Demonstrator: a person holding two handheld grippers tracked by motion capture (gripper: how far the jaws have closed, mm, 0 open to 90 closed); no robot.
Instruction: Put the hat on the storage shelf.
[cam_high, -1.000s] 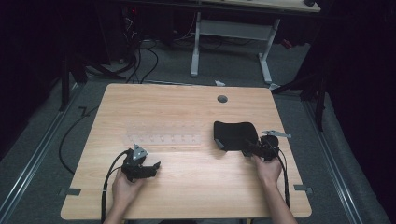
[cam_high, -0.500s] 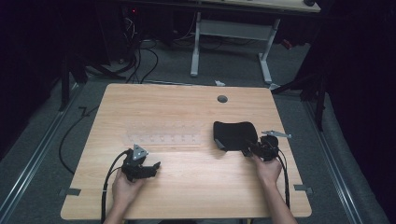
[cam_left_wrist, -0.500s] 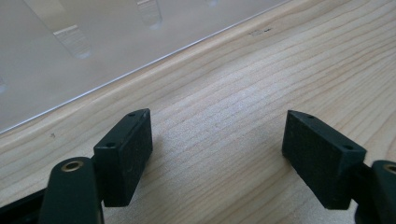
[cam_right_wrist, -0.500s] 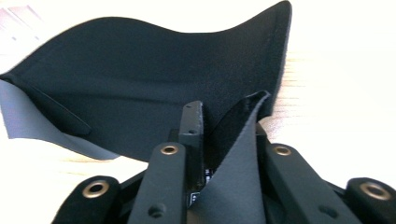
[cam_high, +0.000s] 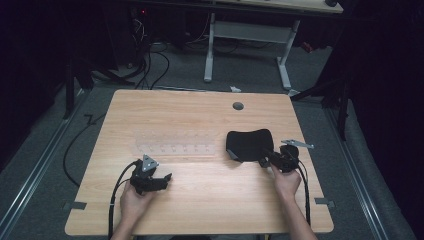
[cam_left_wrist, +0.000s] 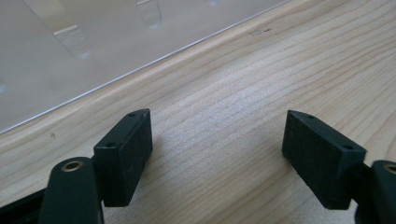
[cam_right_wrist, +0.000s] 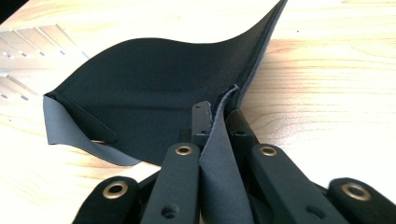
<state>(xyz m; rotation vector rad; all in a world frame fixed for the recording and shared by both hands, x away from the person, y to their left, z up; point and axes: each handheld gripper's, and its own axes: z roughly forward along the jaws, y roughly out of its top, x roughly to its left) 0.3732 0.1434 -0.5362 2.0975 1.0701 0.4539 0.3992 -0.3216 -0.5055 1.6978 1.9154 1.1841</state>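
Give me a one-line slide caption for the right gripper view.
Right gripper shut on a raised edge of the black mat, lifting it off the wooden table.

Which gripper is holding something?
The right gripper, jaws shut on the black sheet's edge. The left gripper stands open over bare table.

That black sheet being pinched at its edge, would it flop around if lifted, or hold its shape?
Probably floppy: where the right hand-held gripper pinches the black sheet, its edge folds up between the jaws and the far side curls in a wave. Likely light, since a small pinch already raises that edge. One corner has flipped to show grey, so it may fold over itself when dragged.
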